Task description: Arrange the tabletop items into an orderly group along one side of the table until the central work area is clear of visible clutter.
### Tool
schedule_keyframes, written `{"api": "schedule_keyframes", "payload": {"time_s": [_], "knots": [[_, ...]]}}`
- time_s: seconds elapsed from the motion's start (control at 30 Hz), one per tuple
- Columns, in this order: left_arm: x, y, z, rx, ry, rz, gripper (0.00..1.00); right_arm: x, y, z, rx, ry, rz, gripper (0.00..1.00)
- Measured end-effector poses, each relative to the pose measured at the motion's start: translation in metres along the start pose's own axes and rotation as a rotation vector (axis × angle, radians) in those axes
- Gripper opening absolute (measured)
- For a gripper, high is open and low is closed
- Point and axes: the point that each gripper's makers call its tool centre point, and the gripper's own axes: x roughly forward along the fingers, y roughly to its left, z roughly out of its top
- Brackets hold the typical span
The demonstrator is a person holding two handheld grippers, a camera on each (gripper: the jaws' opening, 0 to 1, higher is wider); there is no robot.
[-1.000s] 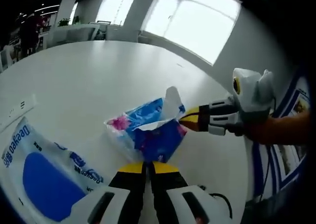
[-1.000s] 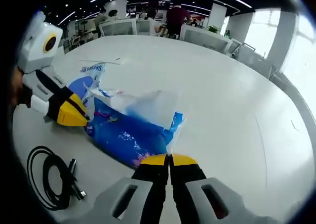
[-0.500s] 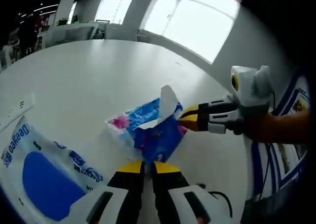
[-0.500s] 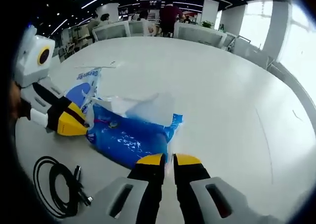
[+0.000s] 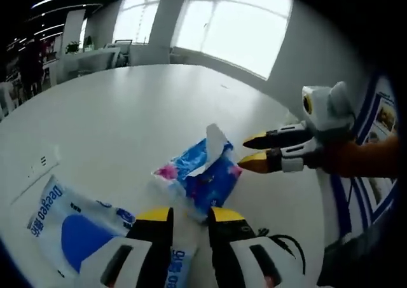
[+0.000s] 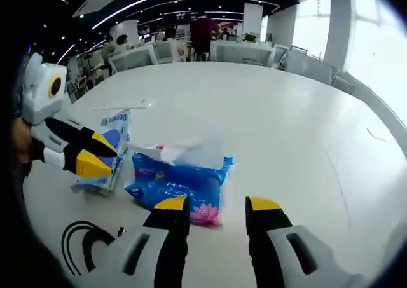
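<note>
Evidently freed, the blue tissue pack (image 5: 202,173) lay on the white worktop (image 5: 114,103) in the left gripper view, just beyond the spread left hand-held gripper (image 5: 189,214). Likewise, the right gripper view showed the right hand-held gripper (image 6: 217,205) spread, the pack beside a wipes packet (image 6: 105,151), presumably grouped aside.

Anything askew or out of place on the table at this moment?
The blue tissue pack lies at an angle to the white-and-blue wipes pack, with one tissue sticking up loose. A black cable lies coiled nearby.
</note>
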Motion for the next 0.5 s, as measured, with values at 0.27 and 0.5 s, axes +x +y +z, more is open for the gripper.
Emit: {"api": "schedule_keyframes", "payload": {"time_s": [0.27,0.5], "knots": [[-0.034,0.035,0.001,0.061,0.003,0.054,0.26,-0.018,0.024,0.006,0.074,-0.077,0.014,0.45],[-0.061,0.068,0.002,0.087,0.016,0.107,0.30,-0.035,0.054,0.004,0.132,-0.113,0.024,0.54]]}}
